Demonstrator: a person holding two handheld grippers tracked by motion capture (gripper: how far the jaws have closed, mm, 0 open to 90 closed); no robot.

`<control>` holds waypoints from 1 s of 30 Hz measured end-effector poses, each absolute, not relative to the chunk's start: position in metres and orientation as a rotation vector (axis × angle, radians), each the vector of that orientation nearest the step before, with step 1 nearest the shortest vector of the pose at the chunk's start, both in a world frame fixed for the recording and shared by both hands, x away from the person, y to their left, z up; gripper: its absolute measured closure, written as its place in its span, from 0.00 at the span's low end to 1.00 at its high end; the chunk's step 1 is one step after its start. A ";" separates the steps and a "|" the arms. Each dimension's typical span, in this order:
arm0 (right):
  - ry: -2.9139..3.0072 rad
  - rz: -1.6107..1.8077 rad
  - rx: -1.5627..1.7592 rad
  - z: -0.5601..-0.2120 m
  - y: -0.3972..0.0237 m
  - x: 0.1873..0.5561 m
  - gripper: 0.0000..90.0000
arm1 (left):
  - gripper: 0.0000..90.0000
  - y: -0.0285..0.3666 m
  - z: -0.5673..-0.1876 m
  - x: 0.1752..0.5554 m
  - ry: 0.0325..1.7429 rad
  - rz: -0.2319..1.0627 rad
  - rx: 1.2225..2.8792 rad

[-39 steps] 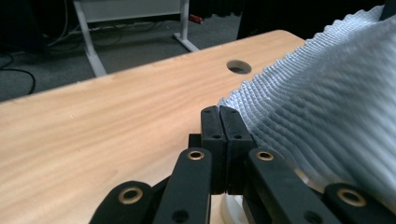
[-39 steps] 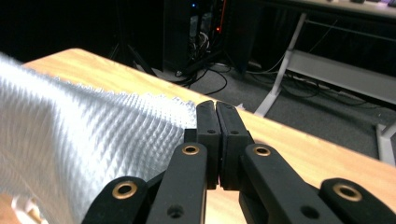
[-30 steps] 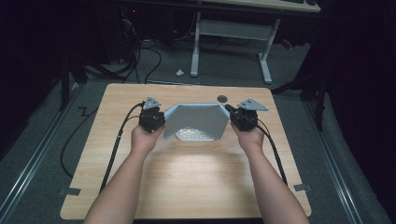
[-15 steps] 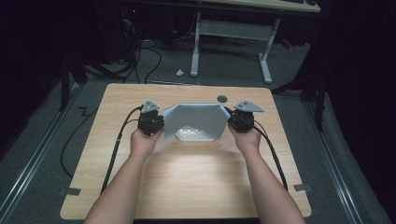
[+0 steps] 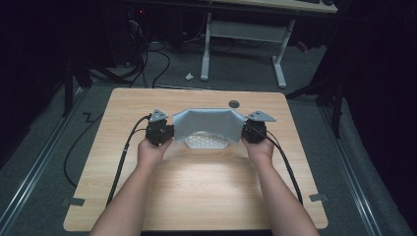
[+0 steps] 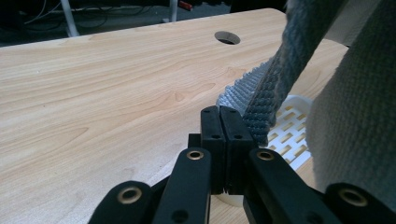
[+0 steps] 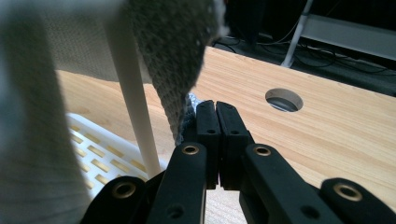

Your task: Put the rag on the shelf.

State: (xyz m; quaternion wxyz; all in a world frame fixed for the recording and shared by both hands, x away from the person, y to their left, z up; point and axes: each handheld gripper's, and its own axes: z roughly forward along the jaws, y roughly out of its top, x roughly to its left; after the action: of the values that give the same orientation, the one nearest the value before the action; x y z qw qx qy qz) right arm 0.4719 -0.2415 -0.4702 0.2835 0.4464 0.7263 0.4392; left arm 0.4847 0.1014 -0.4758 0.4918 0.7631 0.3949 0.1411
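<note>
From the near edge of the table (image 5: pixel 196 196), the person's forearms reach in toward its middle. The left gripper (image 5: pixel 169 132) sits at about nine o'clock of the grey cloth (image 5: pixel 206 123), the right gripper (image 5: pixel 244 131) at three o'clock. Each has its jaws pressed together on a side edge of the cloth, which hangs stretched between them like a small screen, just above the table.

In the left gripper view the left gripper (image 6: pixel 219 116) meets the knitted hem (image 6: pixel 261 116) with only a thin bite; in the right gripper view the right gripper (image 7: pixel 215 112) pinches a corner of the cloth (image 7: pixel 182 60) in the same way.

Below the cloth, toward six o'clock, lies a white slotted basket (image 5: pixel 206 141). What can be seen of its slotted floor (image 6: pixel 292 135) is bare; whether anything lies in the covered part cannot be told.

The risk, I judge, is a slip: with so little fabric between the jaws, uneven pulling could free one edge and let the cloth sag onto the basket or drag it.

Farther off, at twelve o'clock, is the cable hole (image 5: pixel 234 103) in the table.
</note>
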 end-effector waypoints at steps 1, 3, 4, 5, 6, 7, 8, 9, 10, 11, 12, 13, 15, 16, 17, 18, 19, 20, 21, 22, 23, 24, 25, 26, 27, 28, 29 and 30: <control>1.943 1.177 1.196 -0.471 -0.242 0.472 1.00 | 0.99 0.102 -0.476 0.484 0.959 0.343 1.854; 1.946 1.175 1.194 -0.471 -0.242 0.472 1.00 | 0.99 0.102 -0.476 0.484 0.960 0.342 1.855; 1.950 1.176 1.189 -0.472 -0.241 0.472 1.00 | 0.99 0.102 -0.476 0.484 0.961 0.341 1.856; 1.953 1.176 1.194 -0.473 -0.239 0.471 1.00 | 0.99 0.102 -0.476 0.484 0.963 0.340 1.855; 1.956 1.176 1.186 -0.474 -0.239 0.471 1.00 | 0.99 0.102 -0.476 0.484 0.964 0.339 1.855; 1.956 1.176 1.186 -0.474 -0.239 0.471 1.00 | 0.99 0.102 -0.476 0.484 0.965 0.339 1.856; 1.958 1.179 1.191 -0.475 -0.238 0.471 1.00 | 0.99 0.101 -0.477 0.484 0.963 0.339 1.855; 1.963 1.170 1.184 -0.476 -0.237 0.471 1.00 | 0.99 0.101 -0.477 0.483 0.964 0.338 1.856; 1.965 1.168 1.185 -0.477 -0.236 0.470 1.00 | 0.99 0.101 -0.477 0.483 0.964 0.337 1.857; 1.966 1.152 1.183 -0.478 -0.235 0.470 0.99 | 0.99 0.101 -0.477 0.483 0.964 0.338 1.855; 1.966 1.152 1.183 -0.478 -0.235 0.470 0.99 | 0.99 0.101 -0.477 0.483 0.964 0.337 1.854; 1.969 1.156 1.179 -0.479 -0.235 0.470 0.99 | 0.99 0.101 -0.477 0.483 0.964 0.338 1.854; 1.976 1.153 1.185 -0.479 -0.234 0.470 0.99 | 0.98 0.102 -0.476 0.482 0.962 0.346 1.858; 1.976 1.150 1.188 -0.479 -0.234 0.469 0.98 | 0.98 0.102 -0.476 0.482 0.962 0.351 1.858; 1.978 1.148 1.188 -0.479 -0.234 0.469 0.96 | 0.96 0.103 -0.475 0.482 0.963 0.356 1.858; 1.978 1.147 1.184 -0.478 -0.235 0.469 0.94 | 0.94 0.103 -0.475 0.482 0.968 0.362 1.856; 1.974 1.141 1.182 -0.478 -0.235 0.469 0.93 | 0.91 0.104 -0.474 0.482 0.972 0.364 1.851; 1.971 1.133 1.174 -0.477 -0.236 0.469 0.92 | 0.91 0.105 -0.474 0.482 0.974 0.366 1.847; 1.969 1.129 1.176 -0.476 -0.237 0.468 0.91 | 0.89 0.107 -0.473 0.482 0.975 0.363 1.839; 1.965 1.124 1.174 -0.475 -0.238 0.468 0.90 | 0.86 0.108 -0.473 0.482 0.980 0.362 1.830; 1.960 1.119 1.167 -0.473 -0.239 0.467 0.89 | 0.83 0.109 -0.472 0.482 0.988 0.365 1.823; 1.957 1.121 1.170 -0.472 -0.240 0.467 0.88 | 0.81 0.111 -0.471 0.483 0.998 0.370 1.817; 1.954 1.122 1.168 -0.470 -0.242 0.467 0.87 | 0.81 0.113 -0.470 0.483 1.006 0.376 1.812; 1.950 1.125 1.161 -0.468 -0.243 0.467 0.87 | 0.80 0.114 -0.469 0.483 1.012 0.382 1.806; 1.944 1.127 1.159 -0.465 -0.245 0.467 0.87 | 0.79 0.116 -0.468 0.483 1.016 0.388 1.806; 1.939 1.135 1.163 -0.464 -0.247 0.466 0.86 | 0.78 0.117 -0.467 0.483 1.020 0.397 1.803; 1.932 1.135 1.168 -0.462 -0.248 0.466 0.86 | 0.78 0.118 -0.466 0.482 1.023 0.402 1.804; 1.930 1.134 1.165 -0.461 -0.249 0.466 0.85 | 0.77 0.120 -0.465 0.482 1.024 0.408 1.798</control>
State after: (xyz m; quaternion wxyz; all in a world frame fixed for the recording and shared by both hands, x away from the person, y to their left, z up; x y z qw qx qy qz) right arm 0.4658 -0.2492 -0.4606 0.3041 0.4398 0.7285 0.4281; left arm 0.4822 0.1196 -0.4652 0.4935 0.7416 0.4223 0.1681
